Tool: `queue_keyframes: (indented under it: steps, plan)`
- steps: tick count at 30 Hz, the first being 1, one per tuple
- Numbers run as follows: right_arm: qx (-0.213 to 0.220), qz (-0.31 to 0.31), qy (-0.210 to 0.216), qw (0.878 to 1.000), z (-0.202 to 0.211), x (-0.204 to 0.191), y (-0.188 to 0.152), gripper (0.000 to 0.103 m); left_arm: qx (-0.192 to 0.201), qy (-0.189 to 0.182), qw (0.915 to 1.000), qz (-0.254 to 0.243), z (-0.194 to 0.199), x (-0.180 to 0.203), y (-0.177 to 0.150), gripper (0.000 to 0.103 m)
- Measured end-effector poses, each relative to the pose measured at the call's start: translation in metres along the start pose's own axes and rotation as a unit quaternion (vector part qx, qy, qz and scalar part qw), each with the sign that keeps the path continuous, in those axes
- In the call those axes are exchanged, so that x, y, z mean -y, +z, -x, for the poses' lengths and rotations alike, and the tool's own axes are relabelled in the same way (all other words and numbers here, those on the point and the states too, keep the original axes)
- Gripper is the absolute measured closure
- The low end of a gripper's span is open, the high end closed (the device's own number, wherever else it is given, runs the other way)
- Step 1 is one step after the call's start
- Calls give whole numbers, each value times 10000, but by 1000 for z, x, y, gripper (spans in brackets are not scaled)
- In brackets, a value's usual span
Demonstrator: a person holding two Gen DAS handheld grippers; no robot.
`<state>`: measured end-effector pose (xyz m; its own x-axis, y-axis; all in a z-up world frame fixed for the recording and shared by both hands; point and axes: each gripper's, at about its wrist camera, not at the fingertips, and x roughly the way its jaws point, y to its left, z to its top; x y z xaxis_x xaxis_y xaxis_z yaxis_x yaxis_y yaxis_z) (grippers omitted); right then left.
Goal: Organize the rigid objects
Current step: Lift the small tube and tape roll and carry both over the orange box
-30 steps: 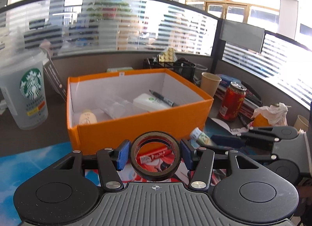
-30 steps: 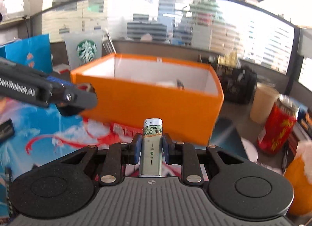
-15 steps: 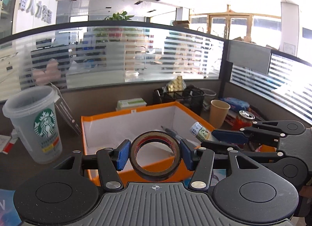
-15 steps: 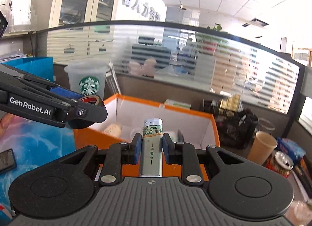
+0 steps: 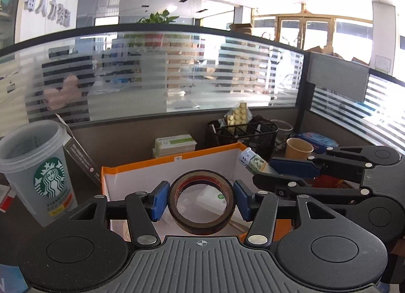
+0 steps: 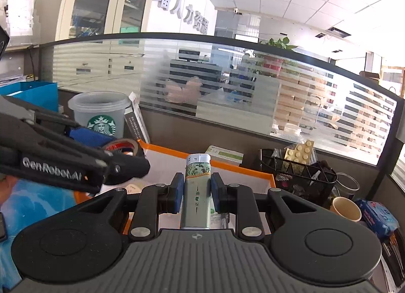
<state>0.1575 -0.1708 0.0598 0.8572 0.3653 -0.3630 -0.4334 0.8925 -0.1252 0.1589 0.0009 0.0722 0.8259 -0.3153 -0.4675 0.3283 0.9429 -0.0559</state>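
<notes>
My left gripper (image 5: 201,202) is shut on a dark roll of tape (image 5: 202,224) and holds it above the open orange box (image 5: 141,167). My right gripper (image 6: 197,193) is shut on a lighter (image 6: 197,181) with a green printed label, also above the box (image 6: 253,168). In the left wrist view the right gripper (image 5: 255,166) reaches in from the right with the lighter (image 5: 250,161) over the box's right corner. In the right wrist view the left gripper (image 6: 121,152) comes in from the left with the tape (image 6: 121,145). A white packet (image 5: 215,195) lies inside the box.
A Starbucks cup (image 5: 38,174) stands left of the box. Behind it are a green-white carton (image 5: 176,143), a black mesh organiser (image 5: 243,133), a paper cup (image 5: 298,151) and a blue pack (image 5: 319,138). A glass partition (image 5: 177,78) bounds the desk.
Both grippers have risen and moved forward from in front of the box to above it, each still holding its object. The view tilted up, so the box sits lower in frame.
</notes>
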Motion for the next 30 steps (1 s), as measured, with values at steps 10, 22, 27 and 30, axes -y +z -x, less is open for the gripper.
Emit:
queue_keyframes:
  steps: [10, 22, 27, 30]
  plan:
    - [-277, -123, 59, 9995, -46, 21, 0, 82, -409, 168, 9989, 162, -55, -18, -2, 50]
    - [-933, -72, 15, 9956, -97, 38, -21, 82, -905, 404, 9949, 172, -98, -37, -11, 50]
    - [-1106, -18, 89, 9938, -109, 34, -27, 82, -1078, 370, 9934, 123, -108, -36, -20, 50]
    - [-1188, 24, 106, 9929, -114, 32, -29, 82, -1163, 362, 9925, 109, -113, -36, -22, 50]
